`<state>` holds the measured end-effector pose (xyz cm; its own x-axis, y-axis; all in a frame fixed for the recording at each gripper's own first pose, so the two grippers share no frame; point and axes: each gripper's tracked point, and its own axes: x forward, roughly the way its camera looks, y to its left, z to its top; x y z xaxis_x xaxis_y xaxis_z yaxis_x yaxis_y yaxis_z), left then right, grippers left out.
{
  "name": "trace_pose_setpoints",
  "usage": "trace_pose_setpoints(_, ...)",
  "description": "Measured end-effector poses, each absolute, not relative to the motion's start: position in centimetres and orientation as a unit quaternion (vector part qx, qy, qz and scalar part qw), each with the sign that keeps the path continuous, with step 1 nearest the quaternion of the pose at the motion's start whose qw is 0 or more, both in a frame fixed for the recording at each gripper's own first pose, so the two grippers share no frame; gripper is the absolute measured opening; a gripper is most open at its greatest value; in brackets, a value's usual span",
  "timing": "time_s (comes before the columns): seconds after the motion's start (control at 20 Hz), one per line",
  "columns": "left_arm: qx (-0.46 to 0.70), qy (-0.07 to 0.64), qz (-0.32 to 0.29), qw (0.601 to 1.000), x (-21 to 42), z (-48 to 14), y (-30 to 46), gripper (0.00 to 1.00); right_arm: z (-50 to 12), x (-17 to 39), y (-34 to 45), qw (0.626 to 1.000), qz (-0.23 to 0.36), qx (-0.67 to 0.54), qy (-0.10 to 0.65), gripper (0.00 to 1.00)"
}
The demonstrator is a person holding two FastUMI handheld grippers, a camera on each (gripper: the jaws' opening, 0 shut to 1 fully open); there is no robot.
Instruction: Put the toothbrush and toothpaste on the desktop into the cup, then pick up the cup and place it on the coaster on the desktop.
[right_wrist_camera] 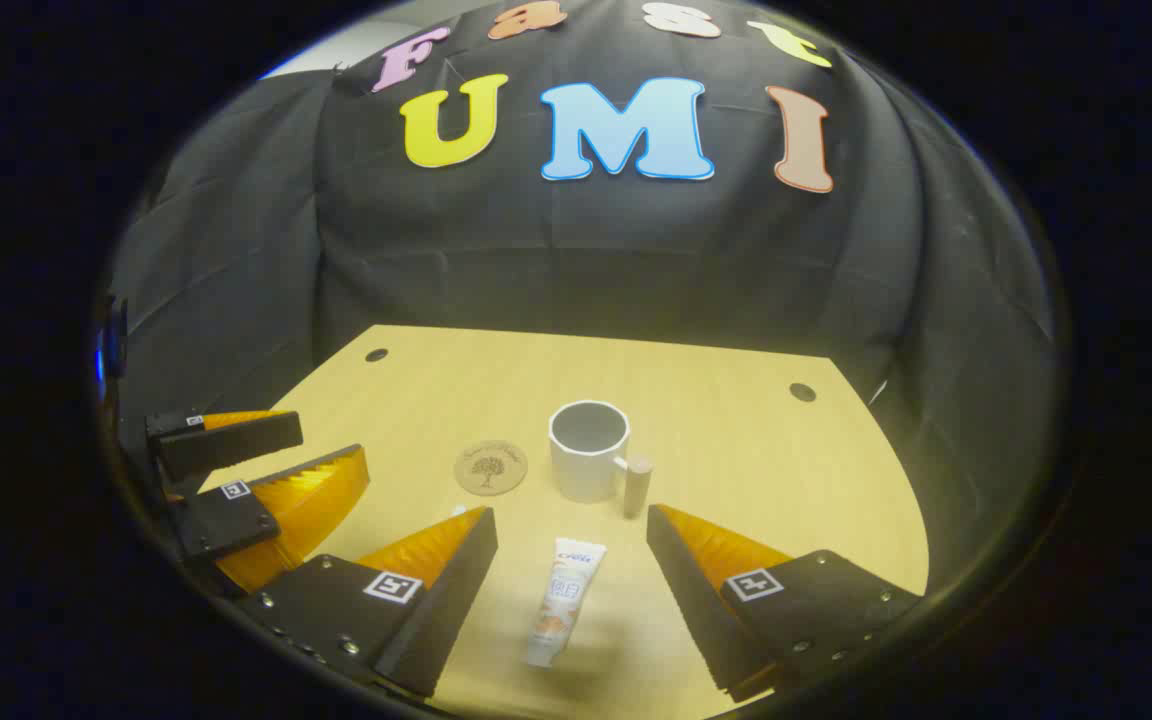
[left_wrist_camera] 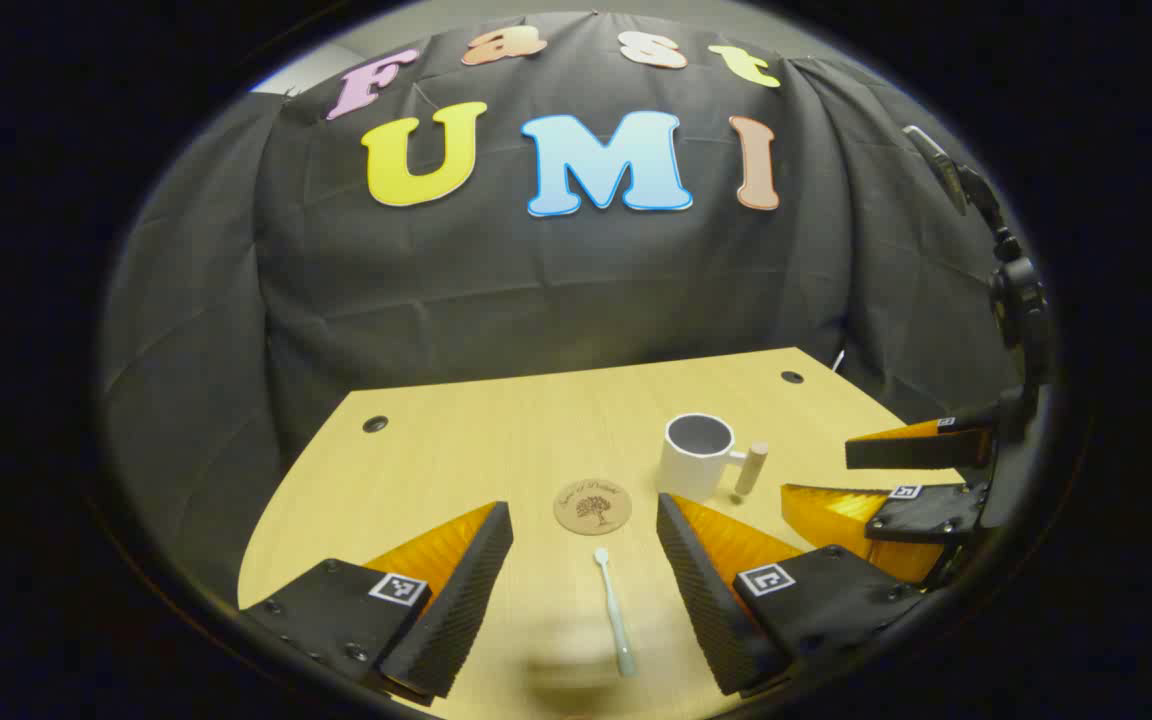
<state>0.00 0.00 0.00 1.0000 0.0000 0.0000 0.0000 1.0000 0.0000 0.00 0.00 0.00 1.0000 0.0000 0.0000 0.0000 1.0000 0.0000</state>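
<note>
A staged recording booth, not a lived-in room. Black cloth wall (left_wrist_camera: 556,290) draped in folds behind and around both sides, a strip of pale plain wall (left_wrist_camera: 356,50) showing above its top edge at the far left. One light wood desktop (right_wrist_camera: 736,440) with rounded far corners and two dark cable holes (right_wrist_camera: 802,392) near its far edge. Laid out sparsely on it like props: a white cup (right_wrist_camera: 588,450), a round cork coaster (right_wrist_camera: 491,467), a toothpaste tube (right_wrist_camera: 561,600), a toothbrush (left_wrist_camera: 614,610). Dim surroundings, light pooled on the desk.
</note>
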Motion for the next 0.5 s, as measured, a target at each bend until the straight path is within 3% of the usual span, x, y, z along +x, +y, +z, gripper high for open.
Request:
trace_pose_setpoints(0.4,-0.018,0.032,-0.001,0.999,1.2,-1.9,0.4,0.97,-0.9,0.2,-1.0,0.999,-0.024,0.015,0.014,0.95)
trace_pose_setpoints(0.45,-0.018,0.036,-0.002,0.999,1.4,-2.1,0.5,0.92,-1.2,0.3,-0.9,0.999,-0.024,0.017,0.018,0.94)
trace_pose_setpoints(0.5,-0.018,0.039,-0.002,0.999,1.5,-2.2,0.5,0.97,-1.4,0.4,-0.9,0.999,-0.025,0.017,0.022,0.94)
